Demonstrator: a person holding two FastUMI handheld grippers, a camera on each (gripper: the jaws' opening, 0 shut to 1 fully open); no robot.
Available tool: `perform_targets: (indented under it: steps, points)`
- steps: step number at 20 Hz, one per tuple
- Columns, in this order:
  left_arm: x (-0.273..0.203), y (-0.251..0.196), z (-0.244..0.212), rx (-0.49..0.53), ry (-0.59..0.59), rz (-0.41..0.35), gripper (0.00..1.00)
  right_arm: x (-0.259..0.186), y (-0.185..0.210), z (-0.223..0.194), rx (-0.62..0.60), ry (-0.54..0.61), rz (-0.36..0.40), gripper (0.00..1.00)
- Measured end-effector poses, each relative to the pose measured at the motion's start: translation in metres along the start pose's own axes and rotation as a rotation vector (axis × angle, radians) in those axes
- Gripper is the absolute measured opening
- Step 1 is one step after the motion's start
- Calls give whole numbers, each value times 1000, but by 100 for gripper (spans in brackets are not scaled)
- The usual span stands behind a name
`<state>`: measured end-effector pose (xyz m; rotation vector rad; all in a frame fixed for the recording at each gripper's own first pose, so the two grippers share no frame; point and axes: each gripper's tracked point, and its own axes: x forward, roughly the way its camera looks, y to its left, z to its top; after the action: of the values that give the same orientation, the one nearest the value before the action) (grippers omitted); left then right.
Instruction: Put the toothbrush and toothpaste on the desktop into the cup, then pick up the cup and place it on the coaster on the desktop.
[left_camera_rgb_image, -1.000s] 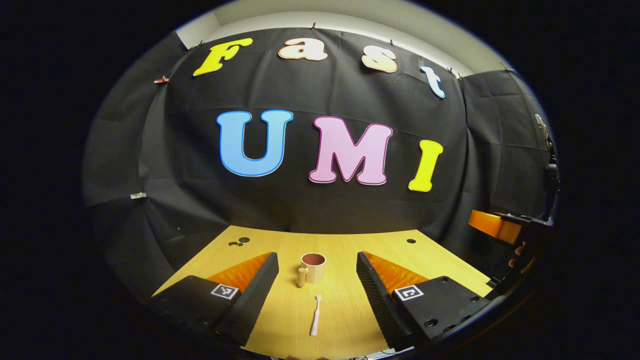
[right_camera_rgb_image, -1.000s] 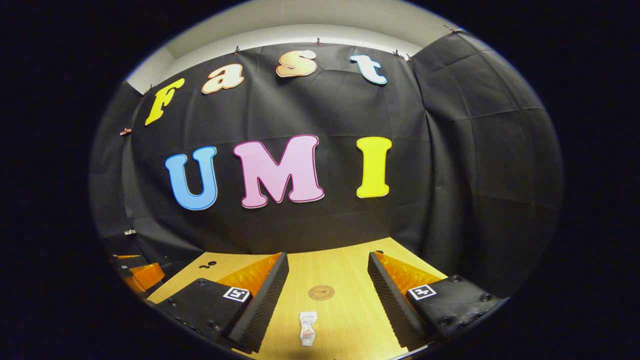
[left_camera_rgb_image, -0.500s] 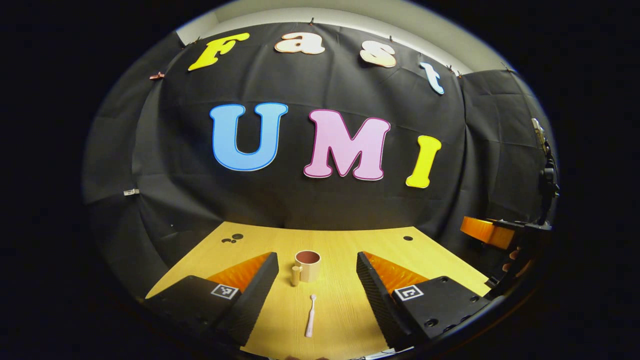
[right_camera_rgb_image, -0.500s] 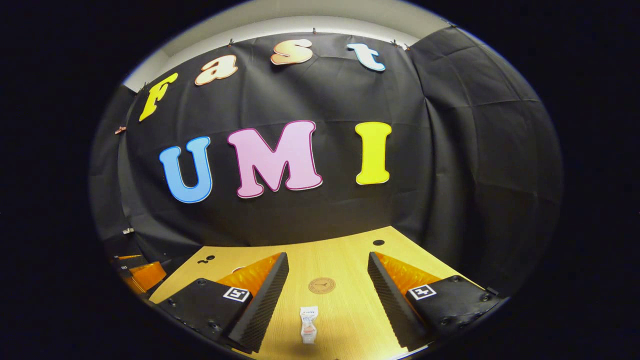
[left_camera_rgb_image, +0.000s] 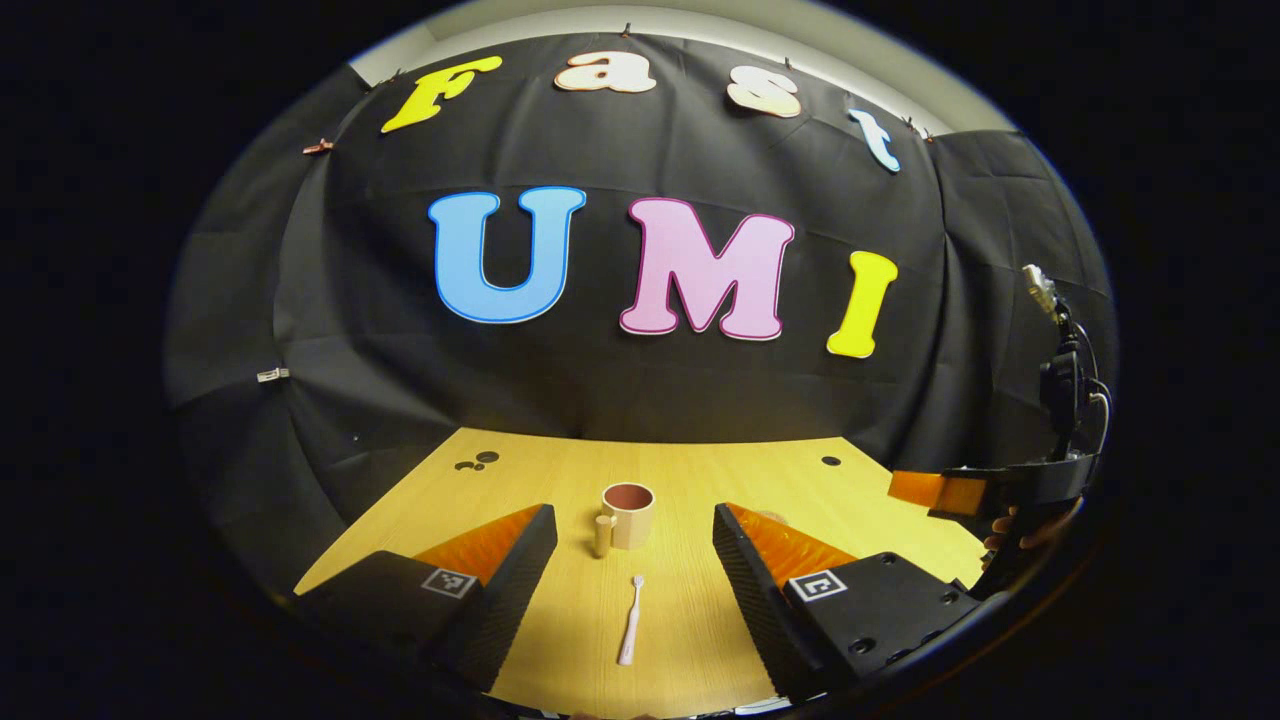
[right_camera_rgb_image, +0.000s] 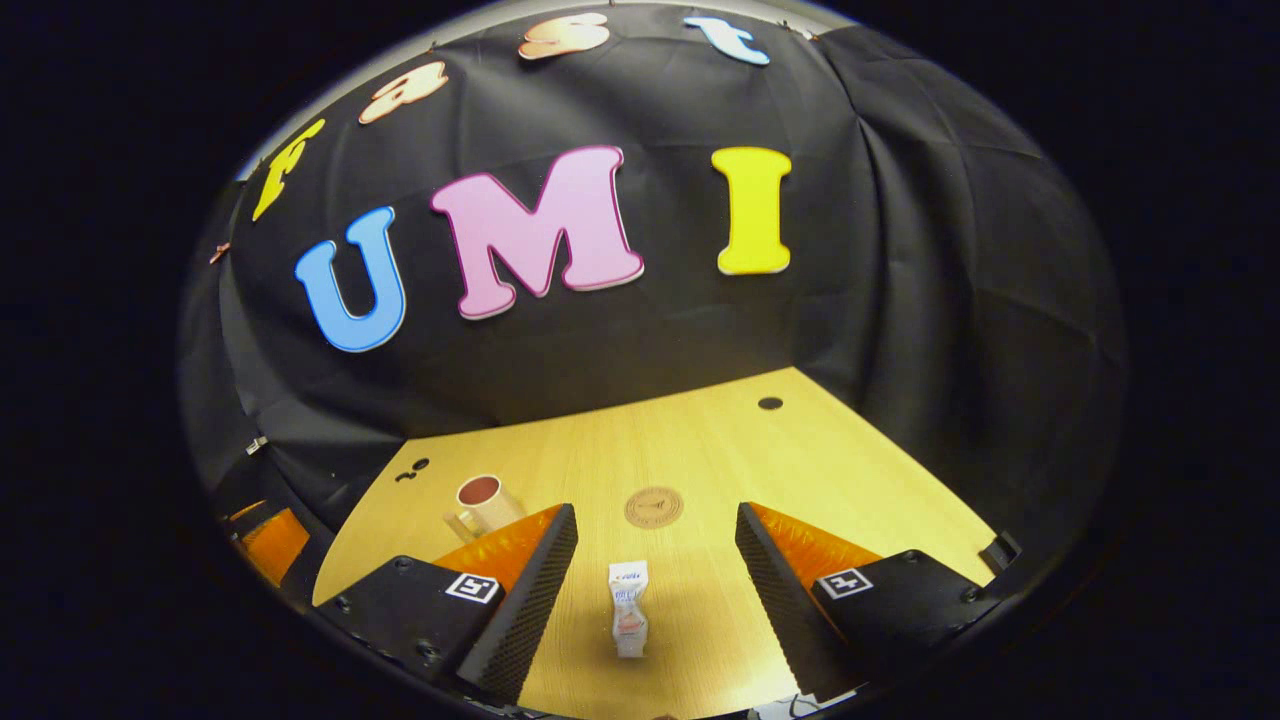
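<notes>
In the left gripper view a pale pink toothbrush (left_camera_rgb_image: 630, 620) lies flat on the wooden desktop (left_camera_rgb_image: 560, 480), between the fingers of my open left gripper (left_camera_rgb_image: 634, 545). Just beyond it stands a beige cup (left_camera_rgb_image: 628, 514) with a dark red inside and its handle to the left. In the right gripper view a small white toothpaste tube (right_camera_rgb_image: 628, 608) lies on the desktop (right_camera_rgb_image: 800, 450) between the fingers of my open right gripper (right_camera_rgb_image: 656, 540). A round brown coaster (right_camera_rgb_image: 653, 506) lies beyond the tube. The cup (right_camera_rgb_image: 484, 503) stands at the left there.
The other gripper (left_camera_rgb_image: 960, 492), held by a hand, hangs at the right edge of the left gripper view. Small dark holes (left_camera_rgb_image: 830, 461) mark the desktop near the back. The black cloth wall closes the desk behind and at both sides.
The right gripper has tilted down and moved forward, so the tube, coaster and cup sit higher in its view. The left gripper has barely shifted.
</notes>
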<state>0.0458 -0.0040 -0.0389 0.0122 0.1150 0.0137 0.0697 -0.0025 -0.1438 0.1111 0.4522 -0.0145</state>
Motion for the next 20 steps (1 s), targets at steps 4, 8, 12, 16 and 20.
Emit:
perform_targets:
  steps: [4, 8, 12, 16, 20]
  points:
    - [-1, 4, -14, -6, 33, 34, 97, 24, 7, -38, -23, 149, 33, 98]
    - [-3, 11, -32, -1, 74, 78, 97, 51, 17, -74, -80, 264, 49, 98]
    - [-5, 15, -52, -7, 122, 118, 97, 77, 26, -114, -165, 365, 51, 98]
    - [-5, 16, -63, -24, 157, 152, 98, 100, 29, -154, -202, 465, 47, 99]
    - [-8, 24, -73, -51, 186, 189, 98, 119, 15, -179, -265, 542, 29, 98]
